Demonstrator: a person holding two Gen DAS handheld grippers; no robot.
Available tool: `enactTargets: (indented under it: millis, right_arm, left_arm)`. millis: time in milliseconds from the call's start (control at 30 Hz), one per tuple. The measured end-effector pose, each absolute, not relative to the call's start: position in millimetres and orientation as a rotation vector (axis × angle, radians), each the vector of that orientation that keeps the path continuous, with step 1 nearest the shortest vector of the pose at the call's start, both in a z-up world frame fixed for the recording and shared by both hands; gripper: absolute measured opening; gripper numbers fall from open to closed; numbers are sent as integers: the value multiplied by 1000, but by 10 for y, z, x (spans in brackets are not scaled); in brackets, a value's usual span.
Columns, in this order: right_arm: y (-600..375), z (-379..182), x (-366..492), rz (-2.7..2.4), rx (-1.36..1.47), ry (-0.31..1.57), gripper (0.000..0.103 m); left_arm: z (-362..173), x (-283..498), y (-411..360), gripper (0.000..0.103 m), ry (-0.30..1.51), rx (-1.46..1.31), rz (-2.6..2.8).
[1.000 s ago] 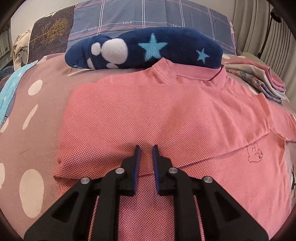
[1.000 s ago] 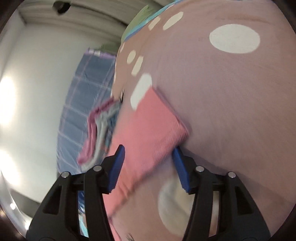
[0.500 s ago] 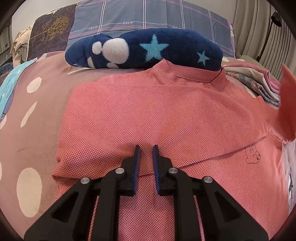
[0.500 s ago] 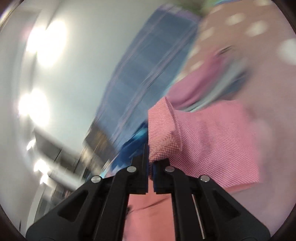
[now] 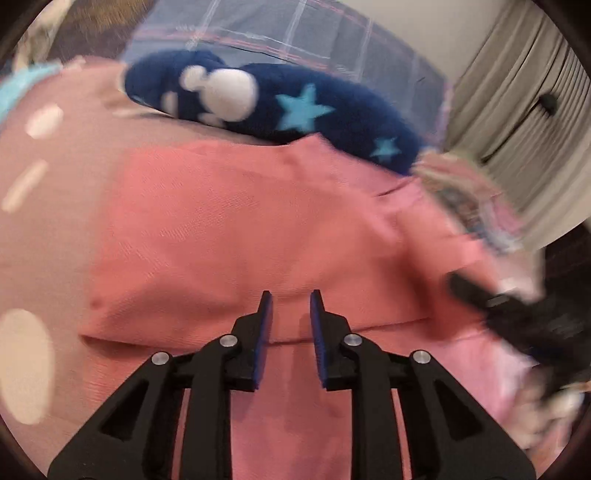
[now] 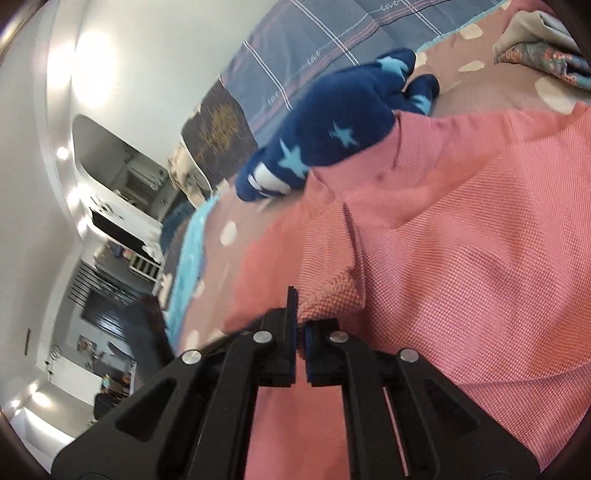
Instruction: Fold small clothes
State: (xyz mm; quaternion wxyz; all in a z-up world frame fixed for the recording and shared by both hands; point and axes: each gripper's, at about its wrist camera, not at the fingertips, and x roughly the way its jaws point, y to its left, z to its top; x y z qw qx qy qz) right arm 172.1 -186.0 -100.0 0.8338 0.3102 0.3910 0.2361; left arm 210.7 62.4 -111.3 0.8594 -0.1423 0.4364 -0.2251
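Pink shirt (image 5: 236,236) lying flat on the spotted bedspread (image 5: 44,206), collar end pointing away toward the blue star pillow (image 5: 295,110). Right gripper (image 6: 300,325) pinching the shirt's side flap, jaws nearly touching, flap lying toward the shirt's middle. Left gripper (image 5: 291,317) hovering over the near fold crease, jaws partly apart, gripping nothing. Folded clothes pile (image 6: 543,51) sitting beyond, well apart

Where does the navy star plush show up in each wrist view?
Left wrist: the plush lies across the upper centre, beyond the pink shirt.
Right wrist: the plush sits upper centre, tilted, its end resting on the shirt's top edge.
Shared landmark: the blue plaid pillow behind the plush.
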Motion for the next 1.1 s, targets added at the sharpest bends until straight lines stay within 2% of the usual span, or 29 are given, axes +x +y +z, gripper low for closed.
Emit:
enactTargets:
  millis: [133, 200, 233, 267, 333, 567, 667, 900, 1100]
  right_arm:
    - [-1763, -987, 1669, 506, 552, 820, 5]
    - [-1715, -957, 1678, 535, 502, 833, 17]
    - [-1662, -963, 1648, 552, 464, 841, 30]
    - [-1588, -993, 1658, 552, 427, 842, 34]
    - [-1519, -1001, 1593, 561, 364, 850, 34]
    - [-1377, -1022, 1489, 541, 252, 825, 37]
    - [-1450, -961, 1562, 470, 299, 780, 47]
    - [-970, -960, 1445, 676, 57, 778, 47]
    - [-1212, -880, 1329, 608, 84, 798, 47]
  left_arm:
    - [-1011, 2137, 505, 44, 940, -388, -585]
    - [-1018, 2138, 427, 45, 955, -404, -607]
    - [-1029, 2149, 406, 46, 963, -402, -598]
    - [-1045, 2161, 405, 48, 971, -405, -596]
    - [-1095, 2176, 411, 51, 990, -443, -605]
    - [-1114, 2201, 456, 55, 998, -472, -591]
    - [-1019, 2202, 572, 55, 960, -461, -561]
    - [-1061, 2218, 689, 55, 994, -501, -587]
    - [-1166, 2242, 473, 55, 1044, -452, -590]
